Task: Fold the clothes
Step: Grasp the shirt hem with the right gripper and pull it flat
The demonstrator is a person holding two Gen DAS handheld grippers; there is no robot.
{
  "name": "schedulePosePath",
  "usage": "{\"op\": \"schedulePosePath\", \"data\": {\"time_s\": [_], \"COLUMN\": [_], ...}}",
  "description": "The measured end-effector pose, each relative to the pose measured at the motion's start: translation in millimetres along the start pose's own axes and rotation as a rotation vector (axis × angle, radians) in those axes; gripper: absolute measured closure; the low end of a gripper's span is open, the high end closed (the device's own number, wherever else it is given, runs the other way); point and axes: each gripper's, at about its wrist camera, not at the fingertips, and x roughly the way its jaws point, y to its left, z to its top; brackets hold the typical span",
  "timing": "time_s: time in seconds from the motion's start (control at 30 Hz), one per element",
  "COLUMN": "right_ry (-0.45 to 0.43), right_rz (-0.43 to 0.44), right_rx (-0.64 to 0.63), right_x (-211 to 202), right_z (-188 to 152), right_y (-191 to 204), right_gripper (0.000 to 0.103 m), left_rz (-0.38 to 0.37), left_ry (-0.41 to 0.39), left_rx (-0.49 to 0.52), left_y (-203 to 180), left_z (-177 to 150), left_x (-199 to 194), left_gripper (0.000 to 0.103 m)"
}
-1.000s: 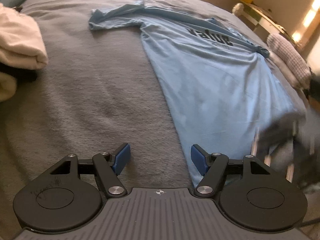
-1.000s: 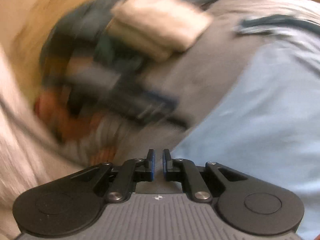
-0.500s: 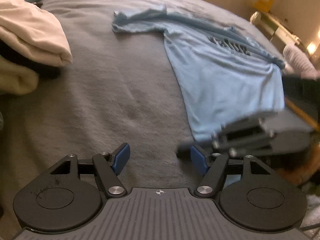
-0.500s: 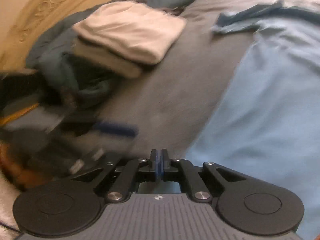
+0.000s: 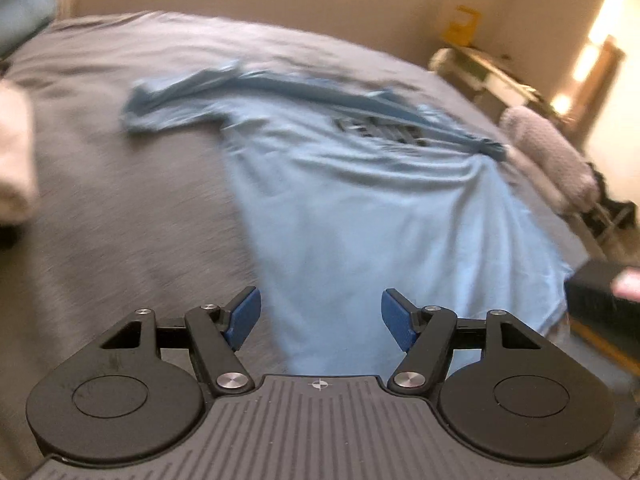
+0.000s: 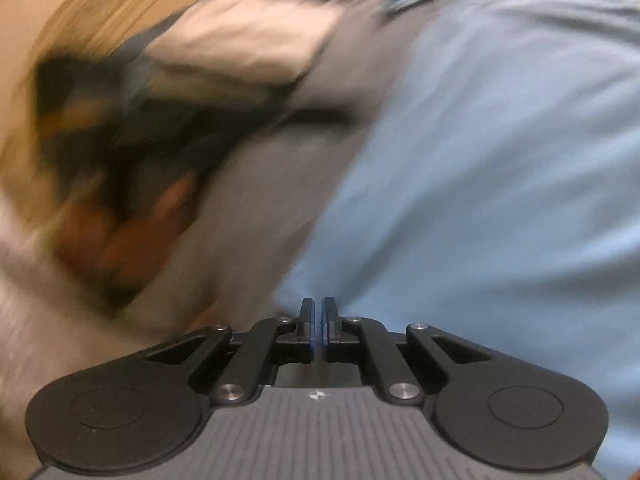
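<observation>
A light blue T-shirt [image 5: 360,200] with dark chest lettering lies spread on the grey bed cover [image 5: 120,200], one sleeve stretched to the far left. My left gripper [image 5: 320,314] hovers open over the near hem, its blue pads [image 5: 244,312] wide apart and nothing between them. In the right wrist view, which is motion-blurred, my right gripper [image 6: 319,320] is nearly closed at the edge of the T-shirt [image 6: 480,180], and a thin strip of light blue cloth shows between its pads. A dark block [image 5: 600,304] at the shirt's near right corner is that gripper, held by a hand.
A stack of folded pale clothes [image 6: 248,44] sits at the bed's left side, seen also as a pale blurred pile [image 5: 12,160]. A fuzzy grey cushion [image 5: 548,156] lies off the right edge. Beyond stand a desk with a yellow box [image 5: 464,24] and a blue pillow [image 5: 24,20].
The left gripper swung back to the right and now sits over the hem, still open. The right gripper's pads went from slightly apart to pinched at the shirt's edge; its view is blurred by fast motion.
</observation>
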Motion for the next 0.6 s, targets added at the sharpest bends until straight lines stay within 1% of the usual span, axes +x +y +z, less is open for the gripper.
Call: {"op": "schedulePosePath", "data": {"time_s": [0.03, 0.07, 0.1, 0.2, 0.23, 0.27, 0.33, 0.37, 0.43, 0.47, 0.6], "right_ry": [0.005, -0.02, -0.059, -0.225, -0.265, -0.275, -0.212, -0.191, -0.19, -0.207, -0.277], "right_rz": [0.001, -0.017, -0.045, -0.196, -0.252, -0.315, -0.425, -0.44, -0.425, -0.43, -0.45], "right_rx": [-0.033, -0.051, -0.039, 0.104, 0.14, 0.158, 0.145, 0.146, 0.167, 0.179, 0.225], "right_x": [-4.4, -14.7, -27.2, -72.7, -85.5, -94.1, -95.2, -96.6, -104.9, -111.7, -138.7], "right_z": [-2.6, -3.1, -2.1, 1.0, -1.9, -6.9, -22.7, -32.1, -46.3, -45.8, -43.8], "right_y": [6.1, 7.8, 4.3, -25.2, -34.4, -41.5, -46.2, -44.7, -39.0, -38.3, -35.5], "right_gripper": [0.099, 0.099, 0.099, 0.099, 0.099, 0.099, 0.099, 0.099, 0.099, 0.099, 0.099], "left_rz": [-0.012, -0.023, -0.032, -0.053, -0.059, -0.063, -0.049, -0.038, -0.017, -0.008, -0.006], "left_ry": [-0.003, -0.002, -0.001, 0.008, 0.013, 0.024, 0.035, 0.037, 0.039, 0.037, 0.038], "left_rx": [0.013, 0.024, 0.032, 0.045, 0.048, 0.051, 0.083, 0.103, 0.145, 0.161, 0.152], "left_y": [-5.1, -10.1, -13.7, -22.1, -24.8, -27.9, -35.2, -39.0, -45.9, -47.8, -48.8], "left_z": [1.4, 2.4, 2.5, -2.2, -4.6, -8.1, -16.2, -20.2, -27.0, -28.3, -27.7], "left_x": [4.0, 8.4, 12.2, 26.2, 31.0, 36.3, 41.3, 42.6, 44.4, 44.2, 44.8], "left_gripper": [0.037, 0.039, 0.039, 0.043, 0.047, 0.048, 0.052, 0.052, 0.052, 0.052, 0.052]}}
